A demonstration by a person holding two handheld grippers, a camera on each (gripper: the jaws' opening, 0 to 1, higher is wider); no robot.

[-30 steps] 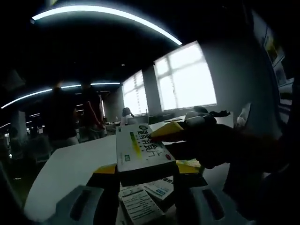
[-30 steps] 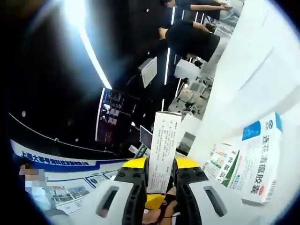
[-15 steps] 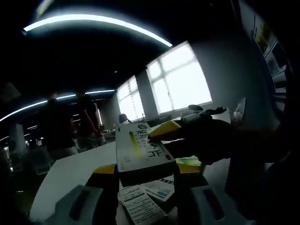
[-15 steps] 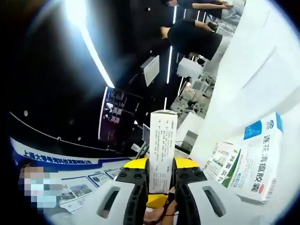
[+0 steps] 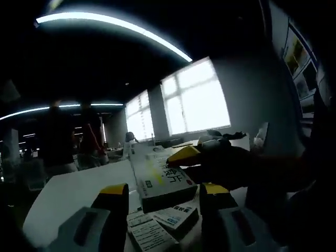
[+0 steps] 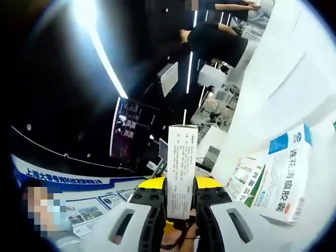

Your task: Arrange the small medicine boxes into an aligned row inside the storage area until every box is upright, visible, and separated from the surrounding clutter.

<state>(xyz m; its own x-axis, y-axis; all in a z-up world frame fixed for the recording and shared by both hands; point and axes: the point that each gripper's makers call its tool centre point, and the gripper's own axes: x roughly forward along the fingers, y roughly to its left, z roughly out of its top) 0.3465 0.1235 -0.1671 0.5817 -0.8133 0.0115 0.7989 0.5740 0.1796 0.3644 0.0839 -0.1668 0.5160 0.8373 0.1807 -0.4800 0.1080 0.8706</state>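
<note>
A white medicine box (image 5: 160, 176) with green and yellow print hangs above the white table (image 5: 68, 189), seen flat-side up. My right gripper (image 5: 185, 154) reaches in from the right and pinches its far edge. My left gripper (image 5: 163, 191) stands open below it, with a gap between each yellow-tipped jaw and the box. In the right gripper view, the same box (image 6: 181, 168) shows as a narrow upright edge, and my right gripper (image 6: 179, 185) is shut on it. Two flat boxes (image 5: 176, 216) lie on the table under the left jaws.
A blue-and-white box (image 6: 287, 176) stands on the table (image 6: 294, 79) at the right, with a green-and-white one (image 6: 247, 181) beside it. People stand at the far side of the room (image 5: 68, 142). Bright windows (image 5: 197, 97) lie beyond the table.
My left jaws have spread apart and the box now sits free of them, held by the right gripper alone. The right gripper view has barely shifted.
</note>
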